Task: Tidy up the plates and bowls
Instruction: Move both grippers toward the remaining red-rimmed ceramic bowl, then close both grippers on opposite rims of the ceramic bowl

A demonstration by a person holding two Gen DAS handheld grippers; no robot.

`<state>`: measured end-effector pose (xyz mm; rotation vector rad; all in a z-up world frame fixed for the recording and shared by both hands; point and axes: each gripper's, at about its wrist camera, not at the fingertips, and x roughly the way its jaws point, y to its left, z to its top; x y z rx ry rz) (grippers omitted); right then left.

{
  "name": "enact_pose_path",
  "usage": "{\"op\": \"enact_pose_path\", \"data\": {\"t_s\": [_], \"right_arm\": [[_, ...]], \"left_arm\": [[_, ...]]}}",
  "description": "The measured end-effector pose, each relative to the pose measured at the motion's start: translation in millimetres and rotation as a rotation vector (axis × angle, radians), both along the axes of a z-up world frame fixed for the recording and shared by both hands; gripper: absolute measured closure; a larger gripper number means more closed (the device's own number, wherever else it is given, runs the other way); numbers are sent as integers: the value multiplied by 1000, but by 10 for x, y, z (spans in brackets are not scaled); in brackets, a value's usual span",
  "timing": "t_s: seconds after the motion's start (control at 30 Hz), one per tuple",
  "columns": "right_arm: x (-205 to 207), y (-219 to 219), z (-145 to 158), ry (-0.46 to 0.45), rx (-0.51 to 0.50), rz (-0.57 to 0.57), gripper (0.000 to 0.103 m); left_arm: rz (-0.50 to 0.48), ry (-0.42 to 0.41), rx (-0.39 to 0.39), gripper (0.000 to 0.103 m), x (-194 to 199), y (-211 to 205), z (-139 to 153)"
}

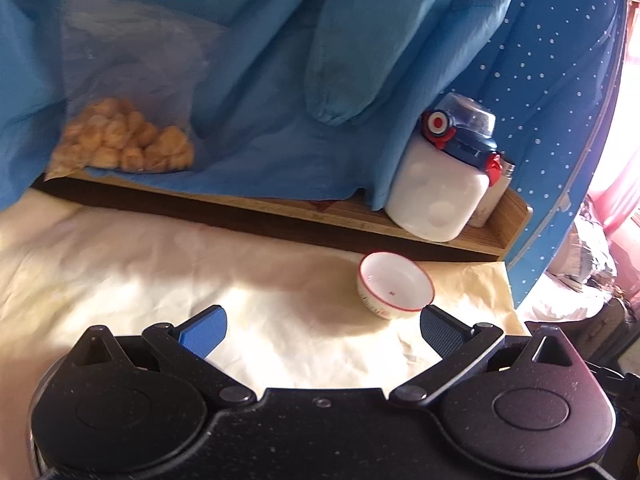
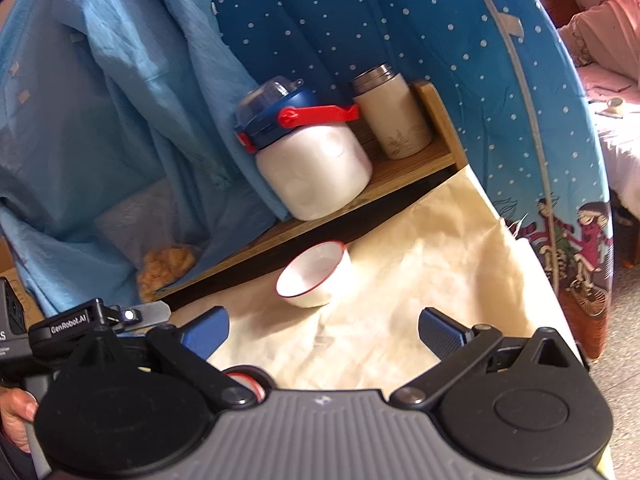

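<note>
On cream cloth point(image 1: 120, 264): red-rimmed bowl point(image 1: 395, 283) upright; left gripper point(image 1: 322, 330), right gripper point(image 2: 323, 330) wide, empty.

Left gripper point(image 1: 323, 334) is hovering just short of the bowl point(image 1: 395, 285), jaws spread wide, nothing between the blue pads point(image 1: 204, 332) — right pad's tip sitting just beside the bowl's near rim. Right gripper point(image 2: 323, 333) is also hanging back from the bowl, jaws wide apart, empty. A hand point(image 2: 14, 412) is gripping the left gripper's handle, far left of the bowl.
</note>
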<state>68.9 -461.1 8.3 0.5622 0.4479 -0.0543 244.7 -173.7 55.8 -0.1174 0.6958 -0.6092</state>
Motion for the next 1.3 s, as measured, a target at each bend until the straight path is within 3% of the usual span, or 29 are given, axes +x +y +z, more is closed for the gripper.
{"op": "enact_pose_path", "data": {"t_s": [0.3, 0.43, 0.53, 0.83, 1.03, 1.3], "right_arm": [[210, -39, 142, 72, -146, -34, 0], [386, -52, 147, 93, -164, -26, 0], [546, -55, 130, 132, -191, -3, 0], [877, 29, 161, 219, -321, 51, 0], [1094, -81, 75, 241, -268, 40, 1], [1300, -142, -43, 248, -262, 6, 10]], "left_arm": [[-143, -28, 30, 1, 227, -347, 64], [-187, -14, 67, 1, 380, -504, -2], [-182, 12, 123, 1, 522, -630, -73], [-167, 49, 177, 1, 753, -704, -157], [-166, 42, 197, 1, 824, -798, -189], [-163, 51, 191, 1, 913, -843, -232]]}}
